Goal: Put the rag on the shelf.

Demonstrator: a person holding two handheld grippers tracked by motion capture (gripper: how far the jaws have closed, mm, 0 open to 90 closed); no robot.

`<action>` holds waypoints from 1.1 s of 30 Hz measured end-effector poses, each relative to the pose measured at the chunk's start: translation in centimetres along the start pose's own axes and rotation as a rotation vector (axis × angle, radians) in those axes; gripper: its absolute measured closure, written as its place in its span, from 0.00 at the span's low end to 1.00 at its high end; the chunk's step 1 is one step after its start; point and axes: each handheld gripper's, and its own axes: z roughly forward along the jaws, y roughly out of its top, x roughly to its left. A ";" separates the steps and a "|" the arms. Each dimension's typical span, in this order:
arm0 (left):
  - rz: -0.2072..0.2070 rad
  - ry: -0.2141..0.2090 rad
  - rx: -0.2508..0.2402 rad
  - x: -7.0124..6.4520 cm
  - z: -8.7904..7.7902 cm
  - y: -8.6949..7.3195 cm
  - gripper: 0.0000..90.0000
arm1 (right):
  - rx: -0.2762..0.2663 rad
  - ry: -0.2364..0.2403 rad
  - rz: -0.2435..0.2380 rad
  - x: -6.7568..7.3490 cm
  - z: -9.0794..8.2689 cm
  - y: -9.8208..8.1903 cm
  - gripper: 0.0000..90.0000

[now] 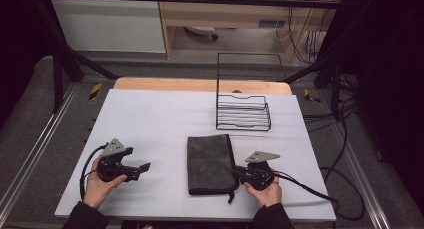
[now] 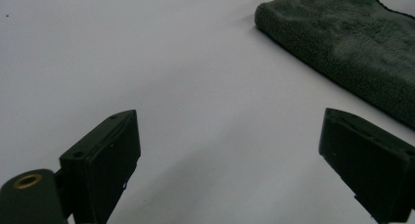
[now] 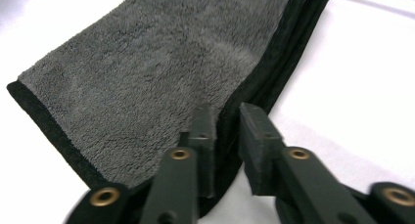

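A folded dark grey towel (image 1: 210, 161) lies flat on the white table cover (image 1: 160, 114), near the front middle. My right gripper (image 1: 237, 172) sits at the towel's right edge, held by a hand. In the right gripper view its jaws (image 3: 227, 123) stand narrowly apart with the towel's (image 3: 147, 77) black hemmed edge between them, and a slim gap shows at the right jaw. My left gripper (image 1: 141, 169) rests to the left of the towel, pointing toward it. Its jaws (image 2: 230, 141) are wide apart over bare cover, and the towel (image 2: 352, 43) lies farther ahead.
A black wire rack (image 1: 243, 111) stands behind the towel at the back right of the cover. Cables (image 1: 320, 194) trail off the table's right front. A wooden table edge (image 1: 200, 84) shows at the back, and dark frame bars ring the table.
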 end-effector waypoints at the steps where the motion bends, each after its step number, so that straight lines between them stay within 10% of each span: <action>1: -0.003 -0.006 -0.001 -0.1 0.0 0.3 0.07 | -0.009 0.003 -0.005 -0.1 -0.1 0.1 0.80; 16: 0.010 0.008 0.009 -2.5 3.5 4.6 0.07 | -0.138 -0.024 0.054 -2.8 -1.7 0.5 0.19; 33: -0.029 0.026 0.029 -3.9 8.2 7.2 0.13 | -0.127 -0.025 0.069 -3.5 -2.0 -0.5 0.04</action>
